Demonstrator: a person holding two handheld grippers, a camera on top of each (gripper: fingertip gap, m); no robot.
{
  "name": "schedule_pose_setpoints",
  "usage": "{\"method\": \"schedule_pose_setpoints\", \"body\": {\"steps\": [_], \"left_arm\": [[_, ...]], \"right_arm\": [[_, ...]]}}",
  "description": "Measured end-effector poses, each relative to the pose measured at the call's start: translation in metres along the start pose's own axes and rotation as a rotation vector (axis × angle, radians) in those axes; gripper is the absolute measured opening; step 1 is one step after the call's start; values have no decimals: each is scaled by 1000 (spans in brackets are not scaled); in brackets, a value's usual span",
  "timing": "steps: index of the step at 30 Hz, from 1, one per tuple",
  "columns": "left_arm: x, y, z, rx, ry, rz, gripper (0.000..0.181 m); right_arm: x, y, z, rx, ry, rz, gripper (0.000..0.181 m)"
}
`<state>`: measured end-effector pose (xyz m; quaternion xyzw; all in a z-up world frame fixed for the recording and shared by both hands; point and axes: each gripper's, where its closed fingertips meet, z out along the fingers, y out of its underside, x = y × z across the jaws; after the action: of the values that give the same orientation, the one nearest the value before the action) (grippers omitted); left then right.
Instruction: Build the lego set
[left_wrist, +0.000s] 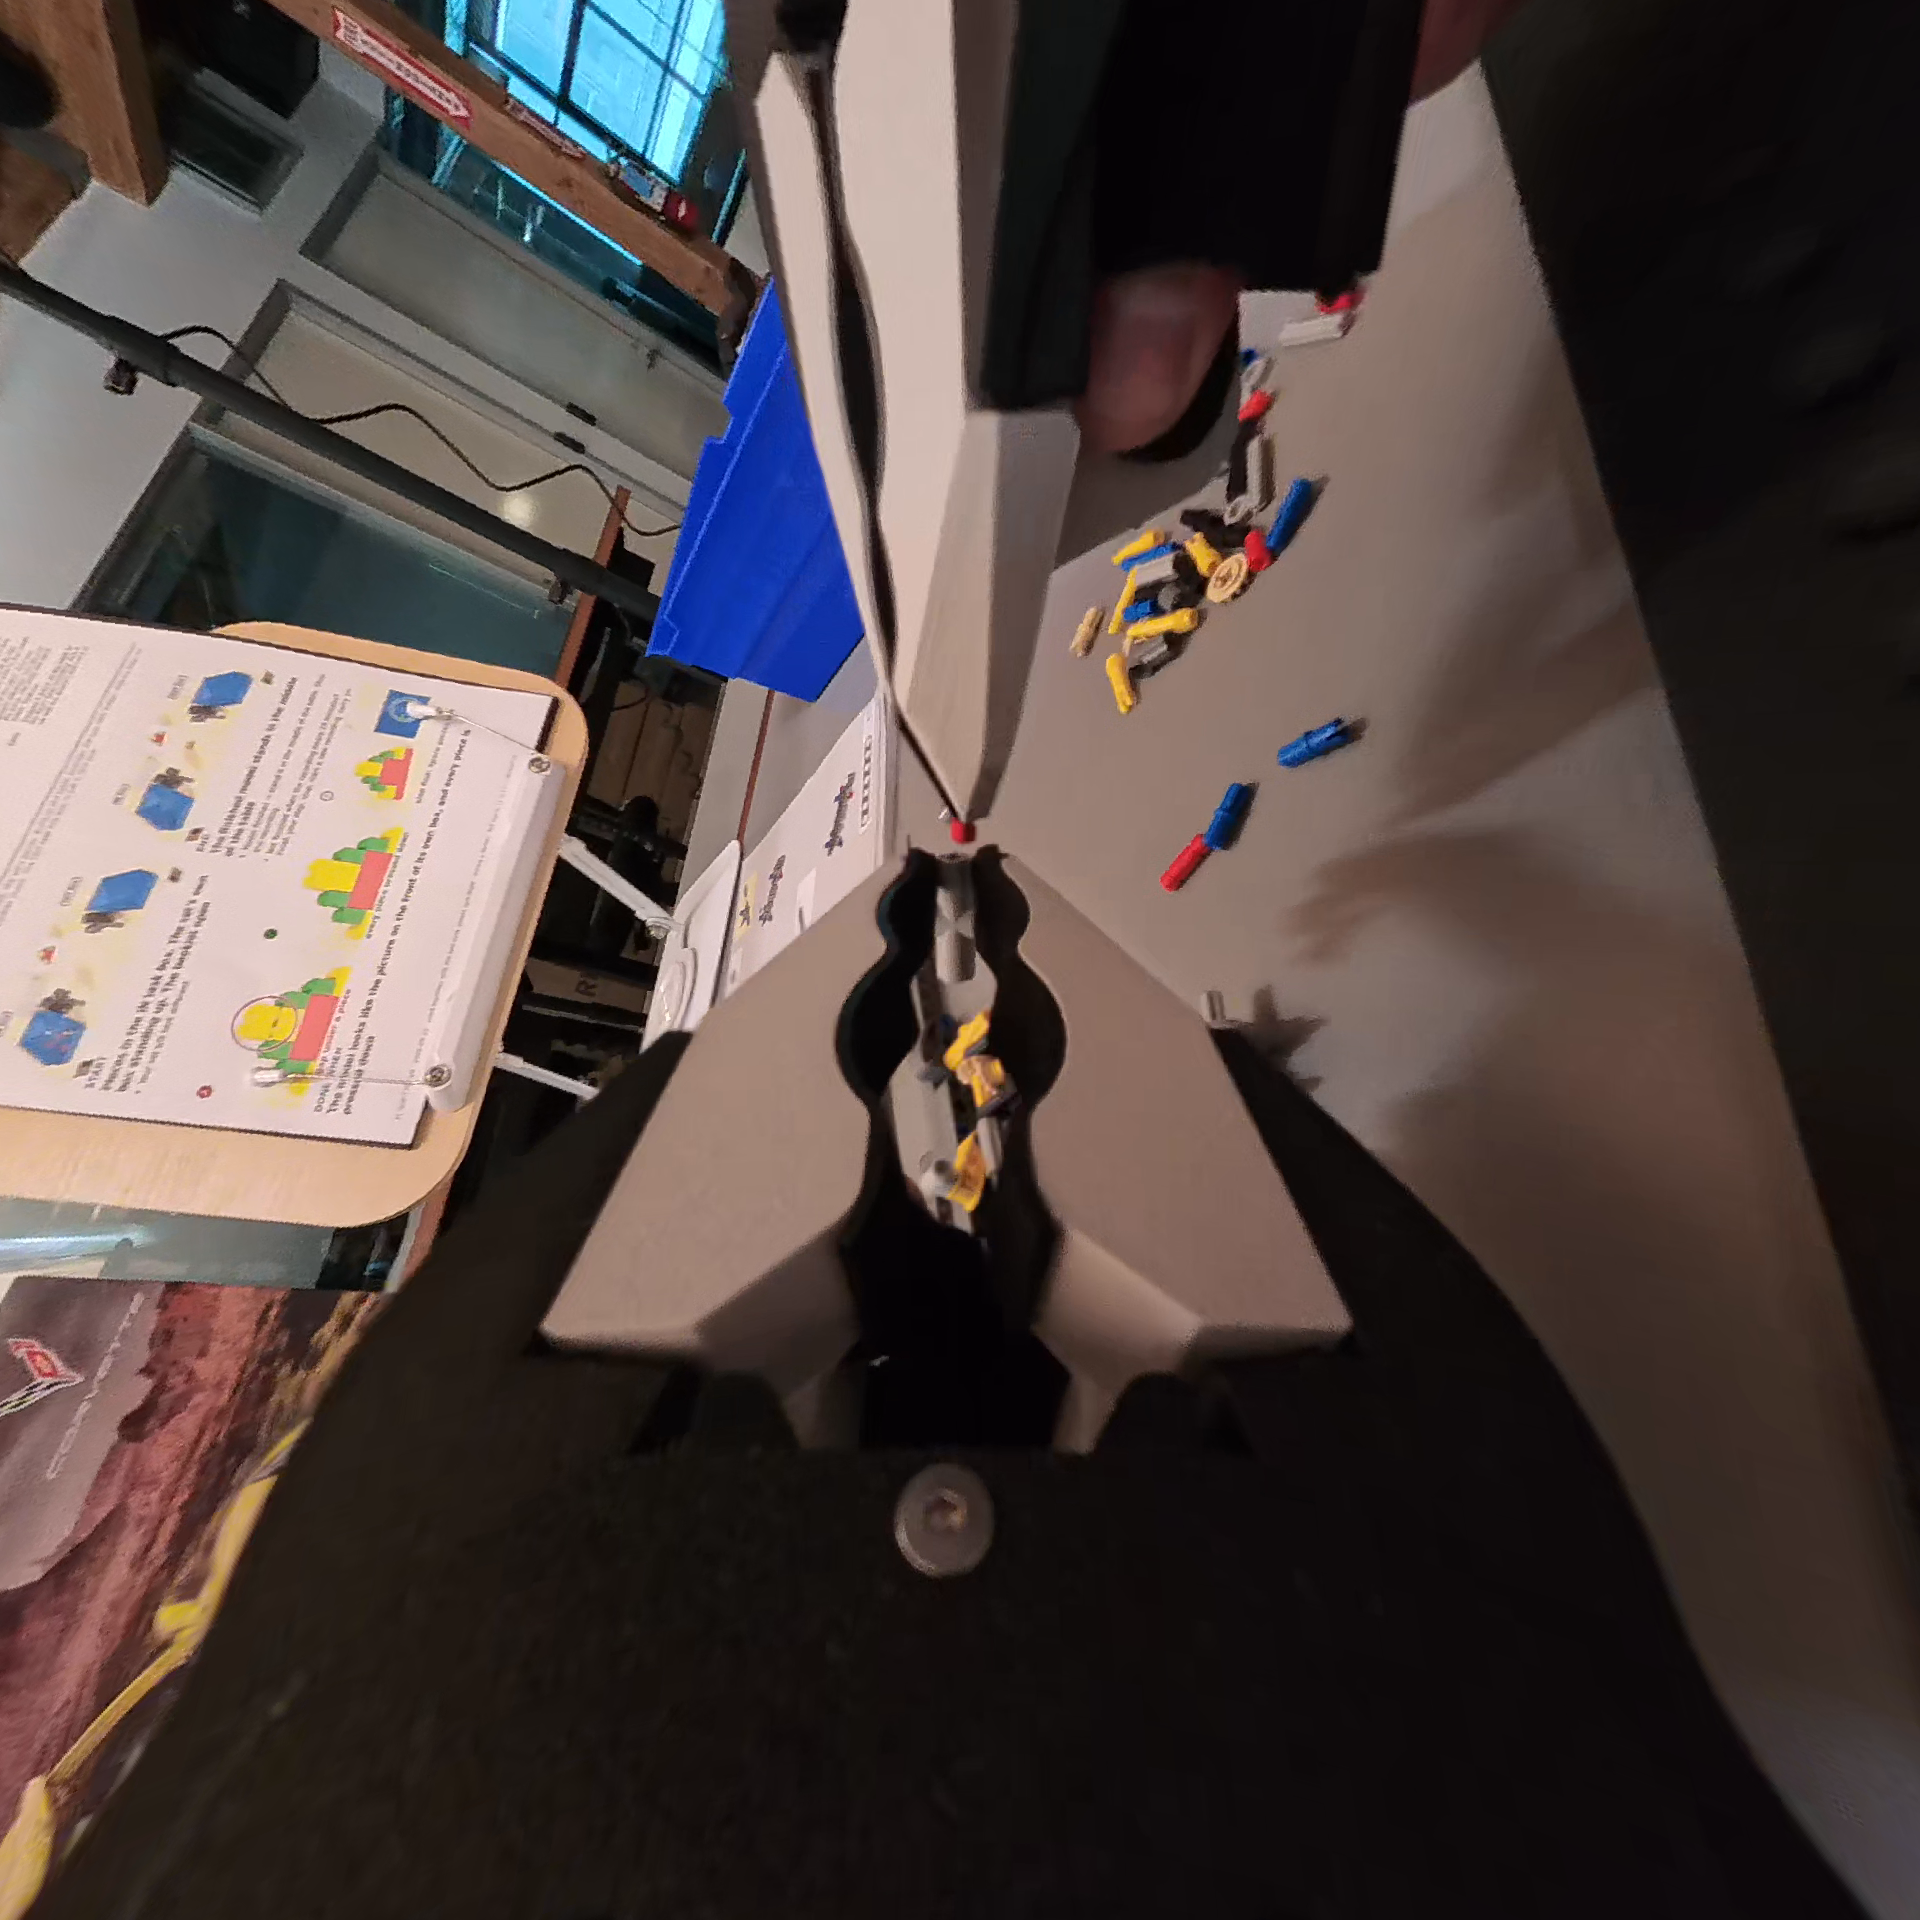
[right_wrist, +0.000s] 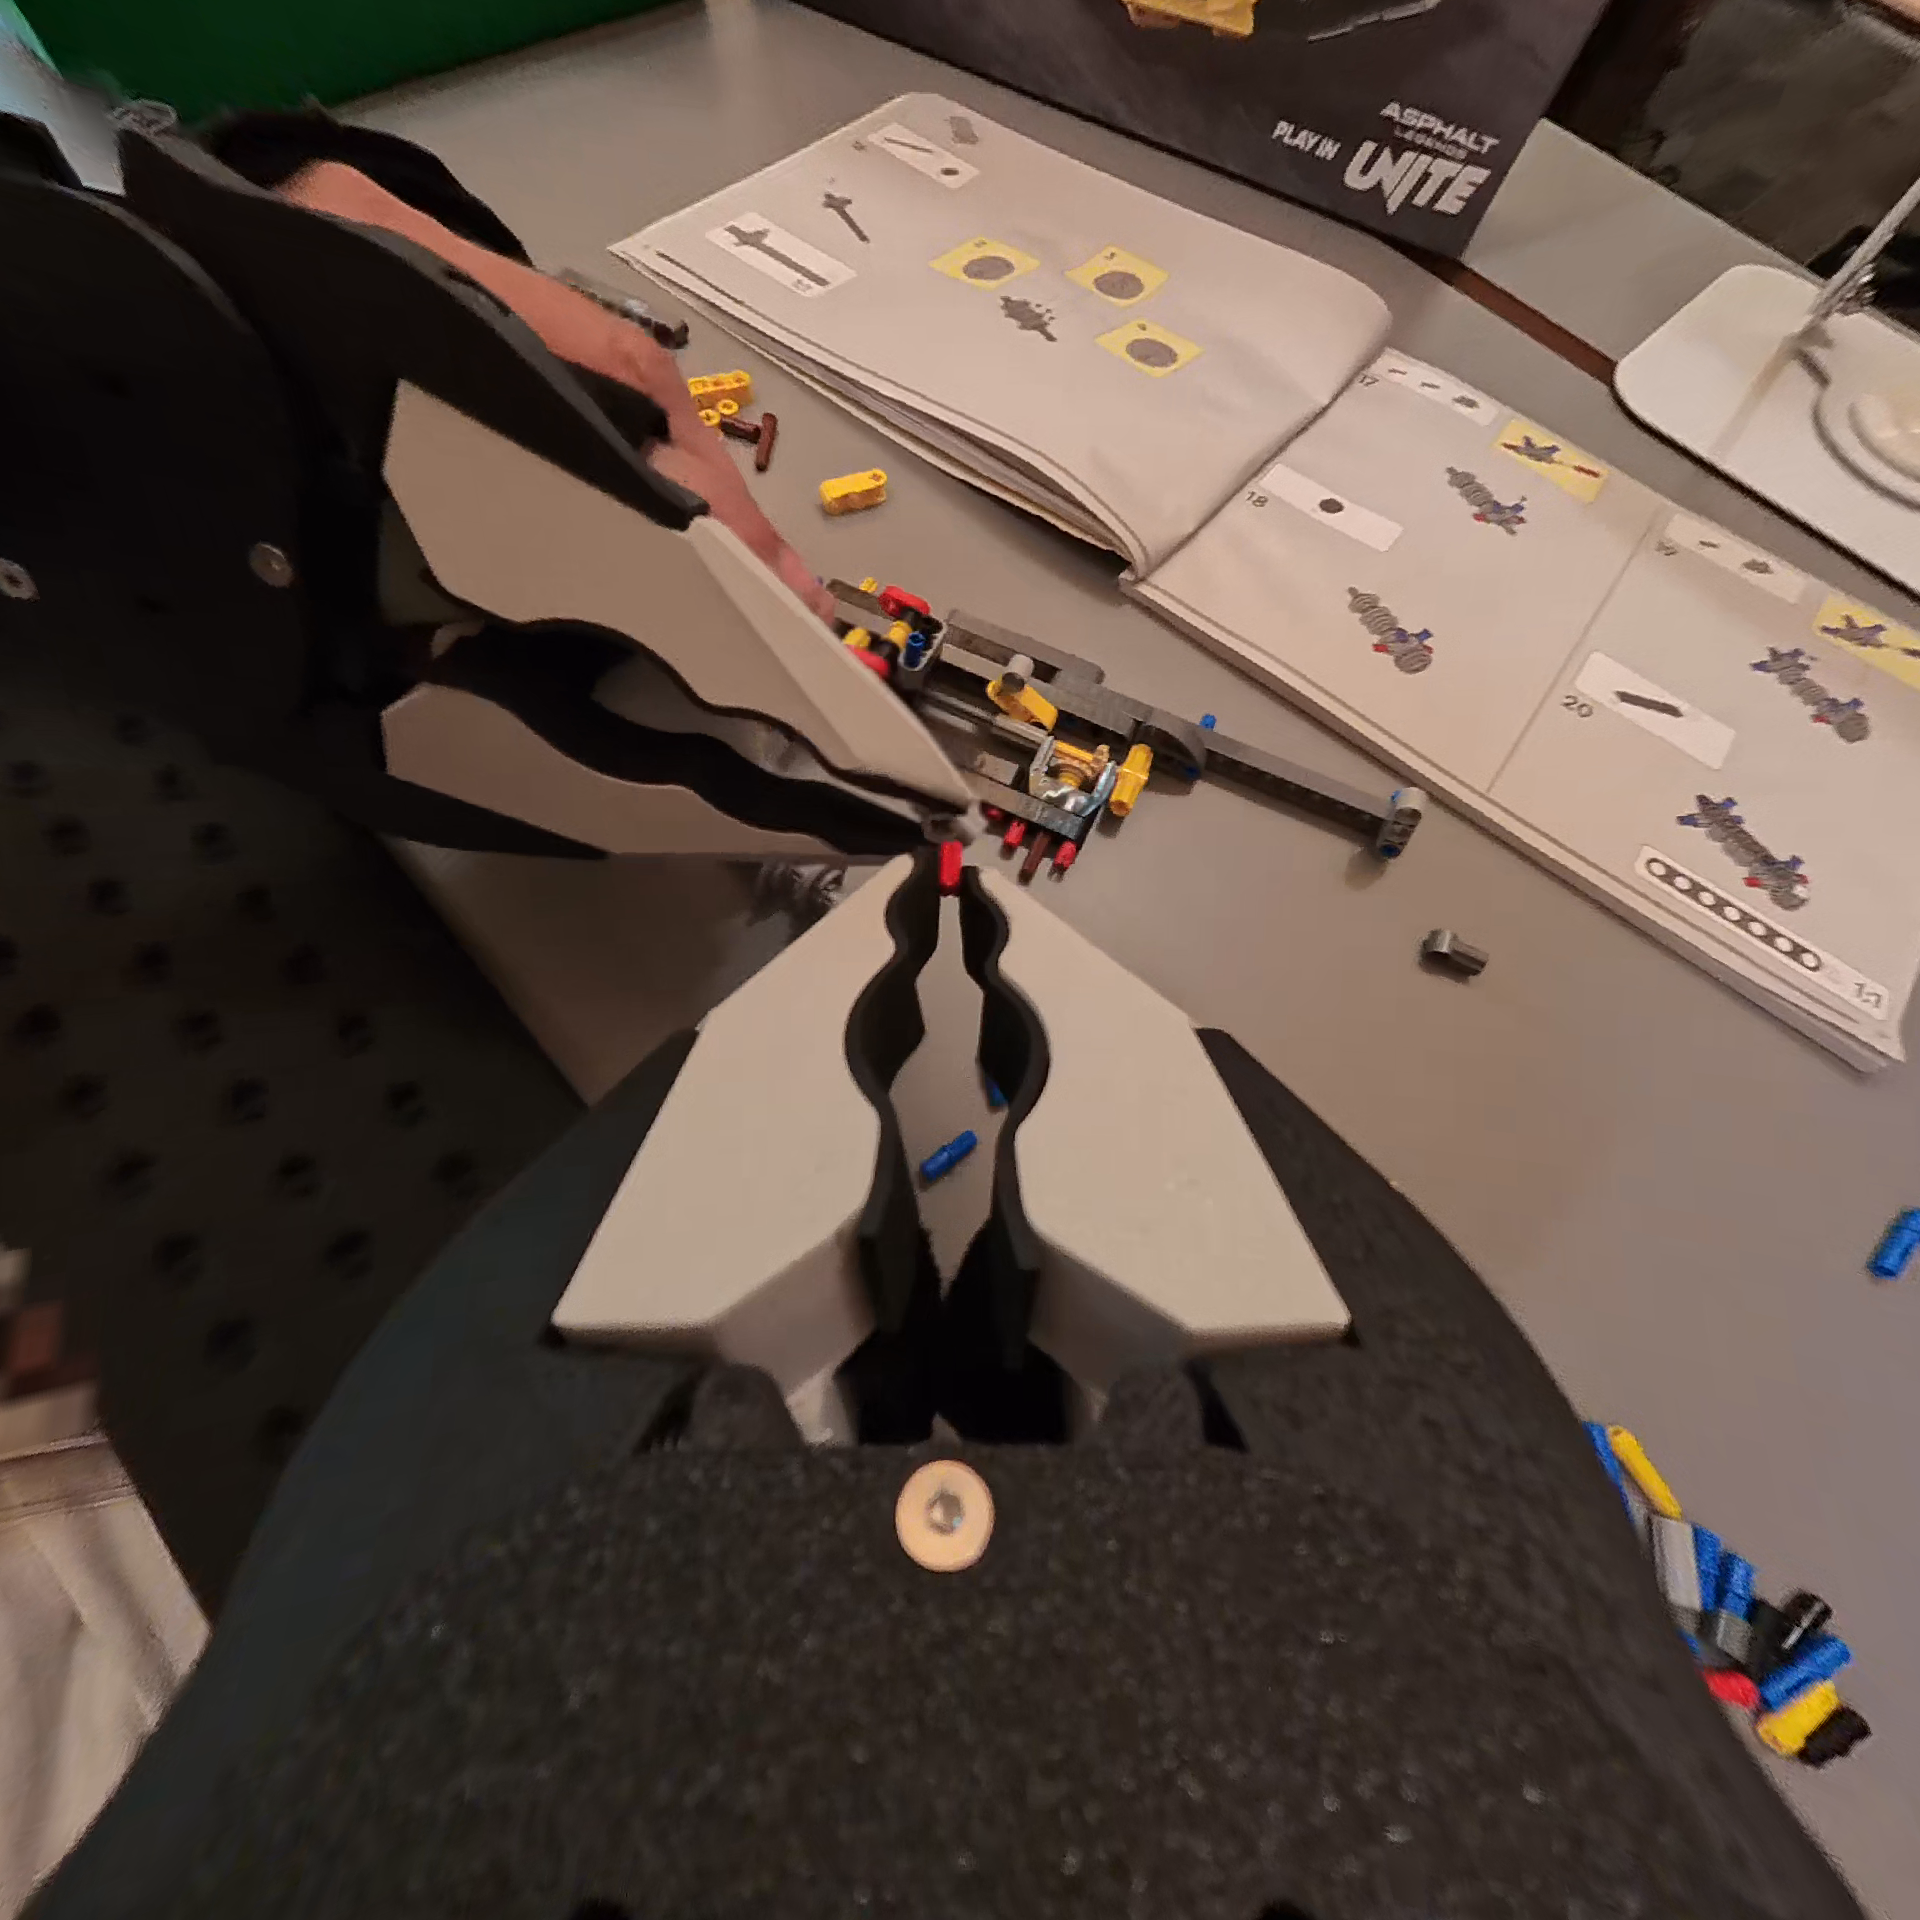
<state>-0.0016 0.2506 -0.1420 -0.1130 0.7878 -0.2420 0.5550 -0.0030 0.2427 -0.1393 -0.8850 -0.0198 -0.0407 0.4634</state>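
The partly built Lego assembly is a long grey frame with yellow, red and blue parts, over the grey table. My left gripper is shut on a grey part at the assembly's near end; more of the assembly shows through the gap between its jaws. It enters the right wrist view from the left. My right gripper is shut on a small red pin. The pin tip sits right at the grey part, tip to tip with the left gripper.
An open instruction booklet lies behind the assembly, the set box beyond it. Loose pieces lie in a pile, also seen at lower right. Stray blue pins, a small grey piece, a yellow beam, a blue bin and a paper stand are around. Left and right tips are no more than a few centimetres apart.
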Motion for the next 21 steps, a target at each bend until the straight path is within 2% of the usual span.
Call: {"method": "schedule_pose_setpoints", "body": {"steps": [5,8,21], "left_arm": [[8,-3,2,5,47,-24,6],[9,-3,3,2,51,-28,6],[8,-7,1,23,72,-87,5]], "right_arm": [[-1,-4,-5,30,-46,12,3],[-2,0,-3,-8,-47,-10,3],[-8,3,-3,-4,-81,-18,3]]}}
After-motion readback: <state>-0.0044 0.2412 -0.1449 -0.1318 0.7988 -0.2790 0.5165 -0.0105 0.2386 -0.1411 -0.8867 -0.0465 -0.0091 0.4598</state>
